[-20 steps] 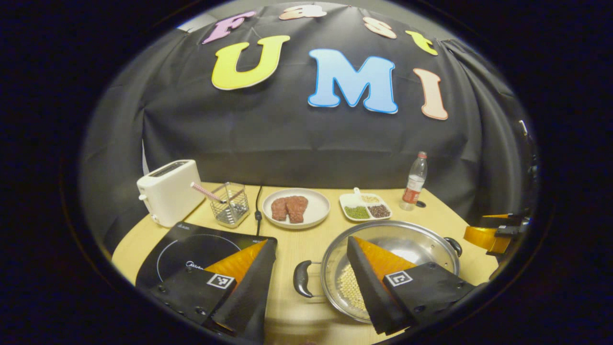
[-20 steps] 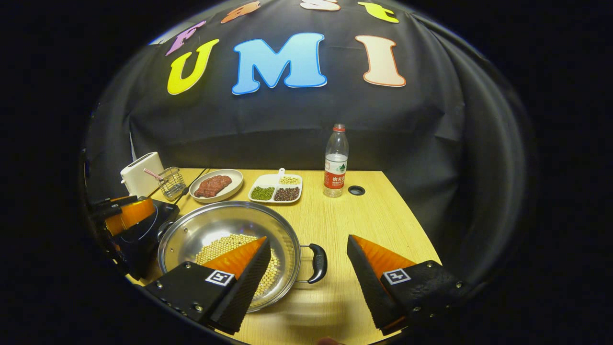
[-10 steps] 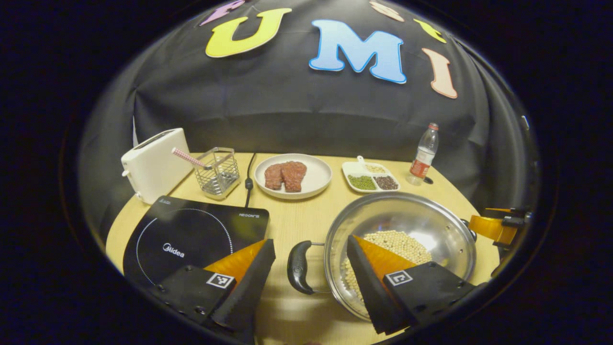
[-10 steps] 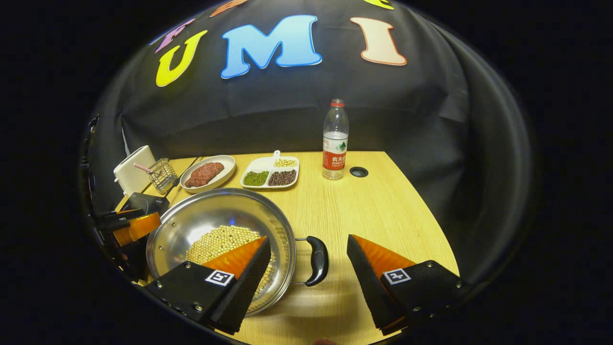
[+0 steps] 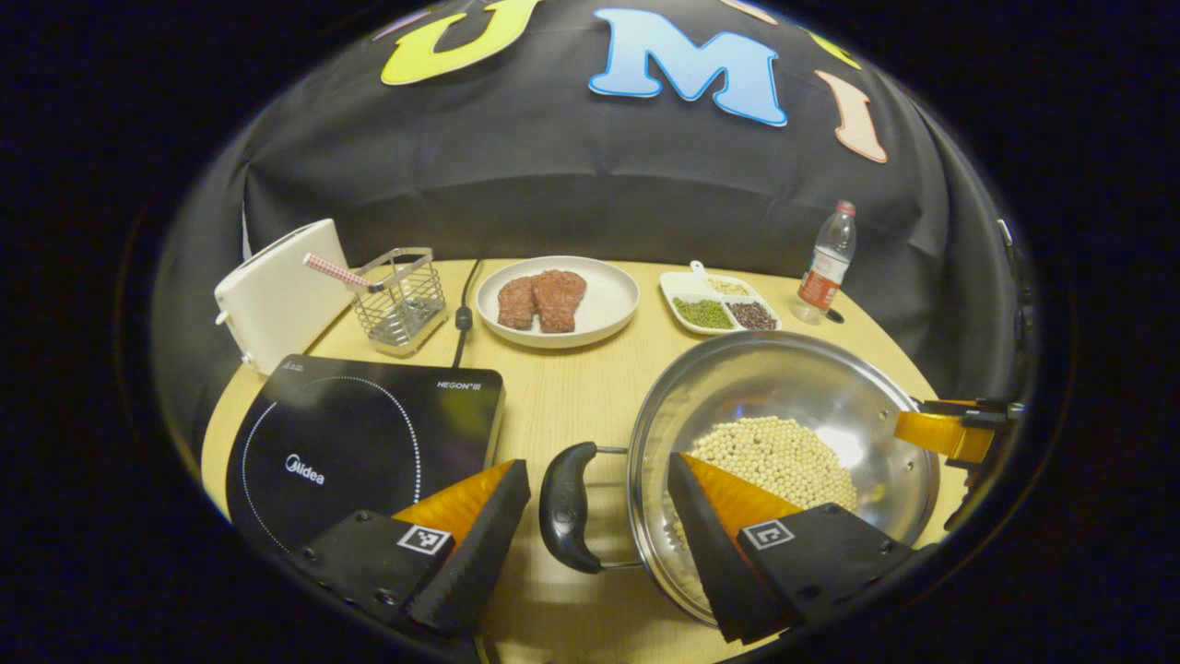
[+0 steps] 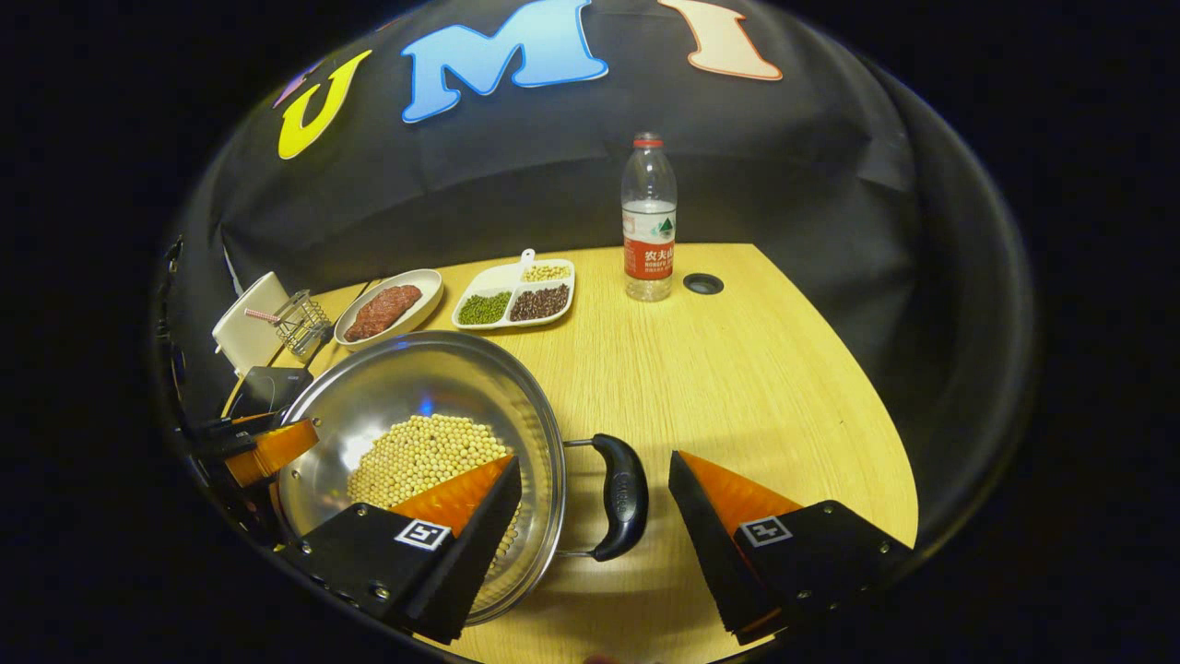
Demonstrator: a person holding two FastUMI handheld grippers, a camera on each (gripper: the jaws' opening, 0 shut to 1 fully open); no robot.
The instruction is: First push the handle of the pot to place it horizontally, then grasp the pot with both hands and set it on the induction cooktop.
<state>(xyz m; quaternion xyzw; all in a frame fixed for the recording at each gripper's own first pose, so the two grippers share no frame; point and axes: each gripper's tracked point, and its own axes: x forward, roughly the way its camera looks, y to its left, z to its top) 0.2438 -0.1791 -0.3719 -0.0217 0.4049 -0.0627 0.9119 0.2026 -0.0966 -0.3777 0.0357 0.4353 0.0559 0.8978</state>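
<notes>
While the pot [image 5: 784,443] sits on the wooden table [image 6: 737,369], just right of the induction cooktop [image 5: 359,443] and not on it, both grippers straddle its 2 black side handles. The left gripper [image 5: 599,489] is spread wide, the left handle [image 5: 564,505] in the gap between its fingers, touching neither. The right gripper [image 6: 595,484] is likewise released around the right handle [image 6: 622,498], 1 finger over the rim. Pale beans [image 6: 419,456] lie in the pot. Behind stand a plate of meat [image 5: 558,300], a divided dish [image 5: 719,304], a bottle [image 6: 648,221], a toaster [image 5: 277,290] and a wire basket [image 5: 401,295].
</notes>
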